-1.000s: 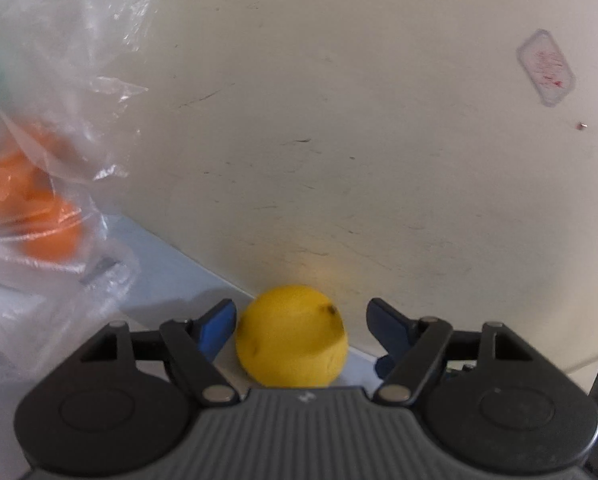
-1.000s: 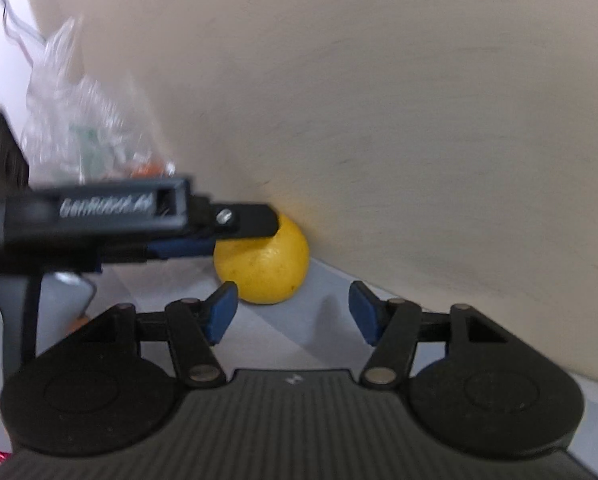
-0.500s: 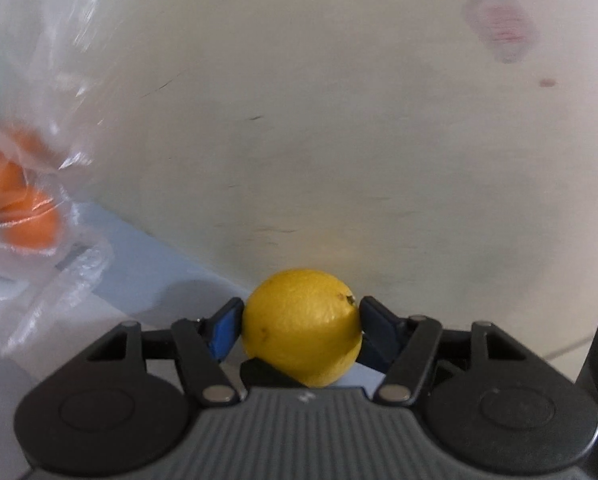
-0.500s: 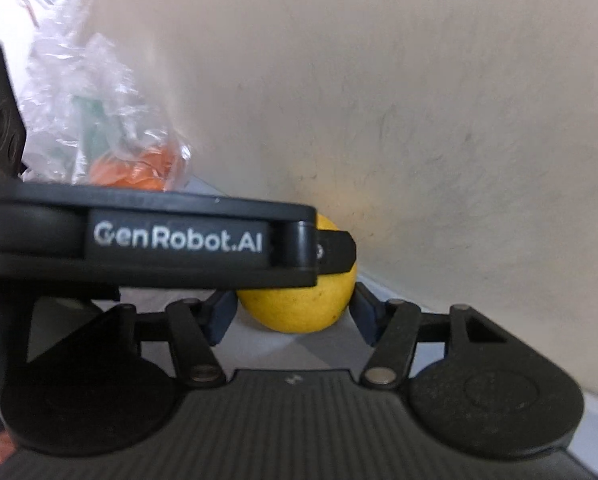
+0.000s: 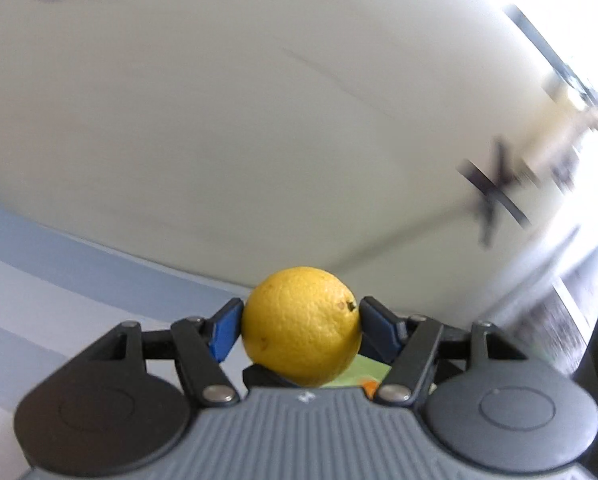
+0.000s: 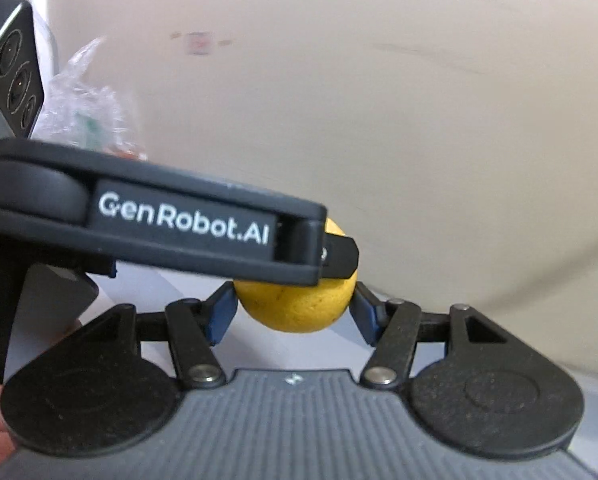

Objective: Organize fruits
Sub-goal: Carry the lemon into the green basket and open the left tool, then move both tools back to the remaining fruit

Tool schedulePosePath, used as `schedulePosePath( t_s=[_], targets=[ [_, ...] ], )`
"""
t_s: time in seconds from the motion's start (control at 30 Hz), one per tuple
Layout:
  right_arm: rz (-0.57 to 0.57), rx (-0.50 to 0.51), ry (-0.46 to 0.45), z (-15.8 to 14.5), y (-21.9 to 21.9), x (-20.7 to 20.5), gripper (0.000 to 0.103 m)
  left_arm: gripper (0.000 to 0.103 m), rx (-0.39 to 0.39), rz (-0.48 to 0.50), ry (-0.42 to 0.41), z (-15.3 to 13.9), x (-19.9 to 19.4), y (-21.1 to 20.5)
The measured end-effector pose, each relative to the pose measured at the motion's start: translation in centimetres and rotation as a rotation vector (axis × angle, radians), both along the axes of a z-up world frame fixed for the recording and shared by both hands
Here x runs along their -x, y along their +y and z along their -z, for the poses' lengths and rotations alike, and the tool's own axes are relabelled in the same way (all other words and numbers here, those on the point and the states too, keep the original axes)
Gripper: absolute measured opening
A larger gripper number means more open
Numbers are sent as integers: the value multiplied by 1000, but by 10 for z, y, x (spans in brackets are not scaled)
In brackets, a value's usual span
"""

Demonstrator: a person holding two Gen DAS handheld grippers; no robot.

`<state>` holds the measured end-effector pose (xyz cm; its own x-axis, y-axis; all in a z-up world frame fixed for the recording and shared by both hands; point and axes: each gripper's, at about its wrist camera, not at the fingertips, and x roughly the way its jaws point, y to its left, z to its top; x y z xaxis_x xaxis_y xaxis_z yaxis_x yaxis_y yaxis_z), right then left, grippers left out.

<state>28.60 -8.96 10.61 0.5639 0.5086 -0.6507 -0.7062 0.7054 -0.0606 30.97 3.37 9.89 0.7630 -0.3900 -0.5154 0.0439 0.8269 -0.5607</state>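
Lemon [image 5: 302, 326] sits clamped between the left gripper's [image 5: 301, 328] 2 blue pads, lifted clear of the pale table [image 5: 59, 304]. Right gripper [image 6: 295, 314] flanks the same fruit; whether its pads press it is unclear.

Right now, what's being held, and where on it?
The left gripper clamps the yellow citrus fruit across its middle, with a blue pad on each opposite side. The right gripper flanks the same fruit, but whether it is touching cannot be told.
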Motion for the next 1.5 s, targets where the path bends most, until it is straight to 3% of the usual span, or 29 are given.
schedulePosePath(
  t_s=[0.1,0.27,0.4,0.53,0.6,0.7,0.87,1.1,1.27,1.5],
  targets=[
    [65,14,11,-7,-55,7,64,65,-21,60,8,6,1,-54],
    [151,2,65,13,-102,14,64,65,-66,119,69,25,-6,-115],
    [171,-31,119,35,-127,10,64,66,-133,122,117,48,-10,-128],
    [153,-80,192,59,-133,0,64,67,-144,93,183,63,-16,-121],
    [143,-96,214,66,-130,-2,64,69,-168,105,171,64,-13,-121],
    [137,-94,203,71,-124,-6,65,81,-187,135,162,58,-6,-121],
    [150,-87,178,71,-132,-1,65,81,-202,158,74,35,15,-118],
    [175,-150,99,49,-149,15,64,83,-134,105,-42,-3,85,-68],
    [196,-229,63,25,-169,44,64,84,-235,-1,-117,-4,164,-30],
    [97,-299,-12,16,-168,127,64,84,-309,-150,-99,24,247,14]
  ],
)
